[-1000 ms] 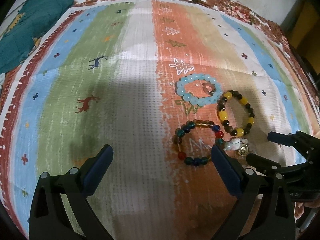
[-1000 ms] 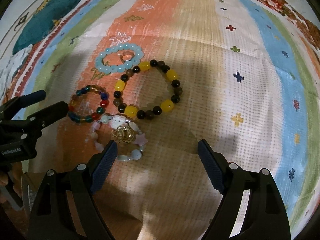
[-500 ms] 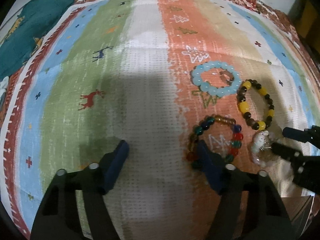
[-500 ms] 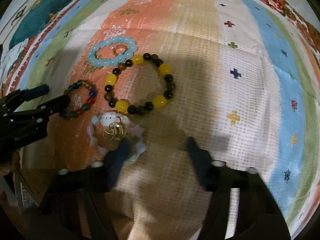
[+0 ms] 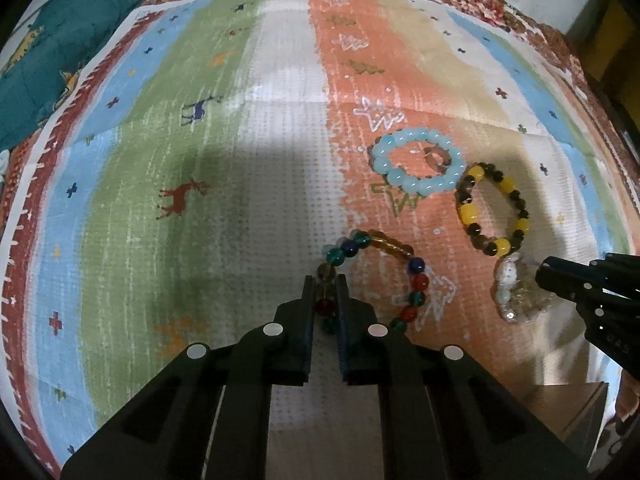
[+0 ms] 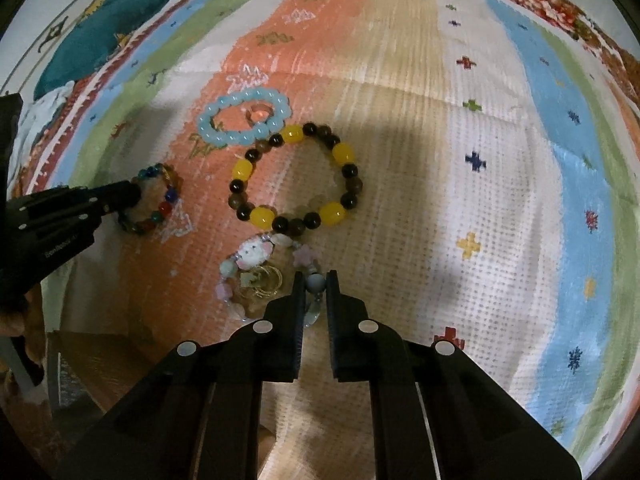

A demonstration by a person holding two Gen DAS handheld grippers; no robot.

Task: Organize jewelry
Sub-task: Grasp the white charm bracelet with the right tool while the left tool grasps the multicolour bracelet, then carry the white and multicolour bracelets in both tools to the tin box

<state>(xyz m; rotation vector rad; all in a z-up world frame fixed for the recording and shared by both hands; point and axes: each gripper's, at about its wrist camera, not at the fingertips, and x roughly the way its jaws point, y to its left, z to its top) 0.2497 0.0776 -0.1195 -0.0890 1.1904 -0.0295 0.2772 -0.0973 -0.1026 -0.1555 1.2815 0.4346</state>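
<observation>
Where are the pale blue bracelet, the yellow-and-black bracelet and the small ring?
Pale blue bracelet (image 5: pixel 425 188), left wrist view, on a lower bead.
Yellow-and-black bracelet (image 6: pixel 343 153), right wrist view, on a yellow bead.
Ring (image 5: pixel 437 159), left wrist view, on its band.

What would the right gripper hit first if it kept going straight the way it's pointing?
Probably the striped cloth right under it. The right gripper points steeply down and is already shut on the pastel charm bracelet, so nothing else seems to lie between.
</observation>
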